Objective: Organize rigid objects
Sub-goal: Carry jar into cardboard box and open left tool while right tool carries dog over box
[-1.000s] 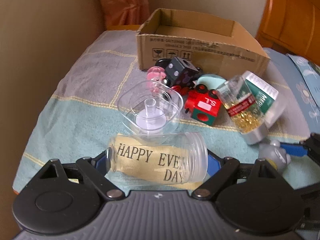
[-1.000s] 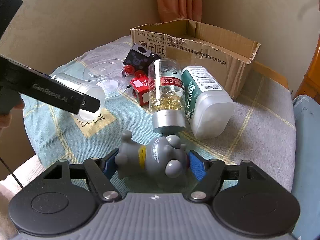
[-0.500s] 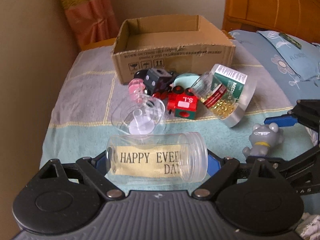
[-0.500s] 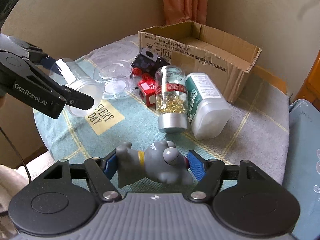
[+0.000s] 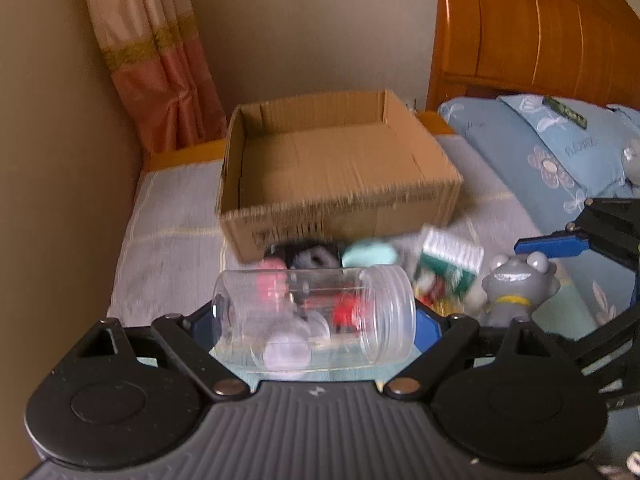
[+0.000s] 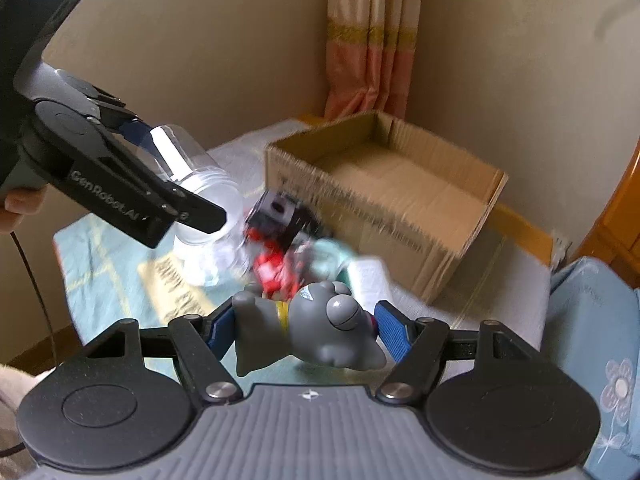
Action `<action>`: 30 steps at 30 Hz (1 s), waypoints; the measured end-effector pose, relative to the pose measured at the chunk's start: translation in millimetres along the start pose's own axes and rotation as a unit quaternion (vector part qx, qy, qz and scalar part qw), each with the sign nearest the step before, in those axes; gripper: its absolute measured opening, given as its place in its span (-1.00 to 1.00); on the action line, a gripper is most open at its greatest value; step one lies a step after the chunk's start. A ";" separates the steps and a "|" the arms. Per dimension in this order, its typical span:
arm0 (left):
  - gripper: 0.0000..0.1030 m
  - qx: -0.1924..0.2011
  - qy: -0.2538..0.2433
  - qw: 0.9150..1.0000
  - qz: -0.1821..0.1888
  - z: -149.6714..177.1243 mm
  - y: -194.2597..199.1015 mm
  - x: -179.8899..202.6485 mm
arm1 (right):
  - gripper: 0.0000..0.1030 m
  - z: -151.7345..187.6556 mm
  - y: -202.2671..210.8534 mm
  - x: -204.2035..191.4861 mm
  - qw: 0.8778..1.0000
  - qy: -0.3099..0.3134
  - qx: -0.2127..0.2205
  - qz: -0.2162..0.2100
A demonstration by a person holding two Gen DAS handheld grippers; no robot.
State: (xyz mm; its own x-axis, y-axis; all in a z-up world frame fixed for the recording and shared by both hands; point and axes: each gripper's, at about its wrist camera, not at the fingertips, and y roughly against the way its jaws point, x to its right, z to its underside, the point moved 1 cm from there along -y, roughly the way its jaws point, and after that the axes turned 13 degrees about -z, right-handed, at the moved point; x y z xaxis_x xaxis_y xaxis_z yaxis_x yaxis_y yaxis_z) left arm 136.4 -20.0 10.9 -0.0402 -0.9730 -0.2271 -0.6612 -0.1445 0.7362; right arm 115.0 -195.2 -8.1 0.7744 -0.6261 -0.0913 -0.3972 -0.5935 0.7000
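From the left wrist view, the left gripper [image 5: 316, 316] is clenched on a clear plastic jar [image 5: 316, 314], which lies sideways between the blue pads, its threaded mouth to the right. Beyond it, at the far middle of the scene, the cardboard box [image 5: 344, 216] stands open, and the floor that shows inside it is bare. Just in front of its near wall a blurred pile remains on the cloth: a mint-green piece [image 5: 370, 252], a green-and-white bottle [image 5: 450, 268] and red and black toys too smeared to tell apart. At the right, the grey toy figure [image 5: 518, 284] is held up by the other gripper.

From the right wrist view, the right gripper [image 6: 304, 332] is grasping the grey toy figure [image 6: 308, 328] across its body, lying sideways with its head to the right. To the left, the left gripper [image 6: 188, 184] carries the clear plastic jar [image 6: 200, 184] above the cloth. The cardboard box [image 6: 400, 216] sits far right of centre, with nothing visible inside.

As a judgement, the sorting is barely begun: two things are lifted, none is boxed, and the pile is left.
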 end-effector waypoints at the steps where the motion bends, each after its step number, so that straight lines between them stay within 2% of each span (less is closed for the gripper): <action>1: 0.74 0.004 -0.001 1.000 0.000 -7.1 -1.9 0.3 | 0.48 -4.9 0.2 3.8 1.000 -0.001 0.004 0.002; 8: 0.74 0.019 -0.006 1.000 -0.009 -56.9 -25.7 -1.3 | 0.48 -40.6 -5.9 33.6 0.999 -0.014 0.026 0.019; 13: 0.74 0.012 -0.009 1.000 -0.016 -86.8 -50.9 -0.4 | 0.48 -64.1 -14.8 51.8 0.999 -0.013 0.031 0.038; 22: 0.75 -0.026 -0.025 0.999 -0.026 -129.6 -117.9 3.0 | 0.48 -102.7 -52.3 103.7 0.997 -0.049 0.016 0.058; 27: 0.75 -0.040 -0.020 0.998 -0.038 -147.8 -150.1 2.0 | 0.48 -113.2 -79.4 131.0 0.995 -0.073 -0.006 0.066; 30: 0.75 -0.048 -0.015 0.998 -0.033 -157.4 -164.4 2.1 | 0.48 -115.8 -91.2 142.0 0.994 -0.083 -0.013 0.067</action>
State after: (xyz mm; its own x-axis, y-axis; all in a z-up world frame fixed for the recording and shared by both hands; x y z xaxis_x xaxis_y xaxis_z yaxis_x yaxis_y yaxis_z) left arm 362.8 -26.6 -10.3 -0.0219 -0.9555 -0.2943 -0.5878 -0.2258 0.7769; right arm 318.2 -171.4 -2.9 0.6226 -0.7749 -0.1091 -0.4771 -0.4864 0.7320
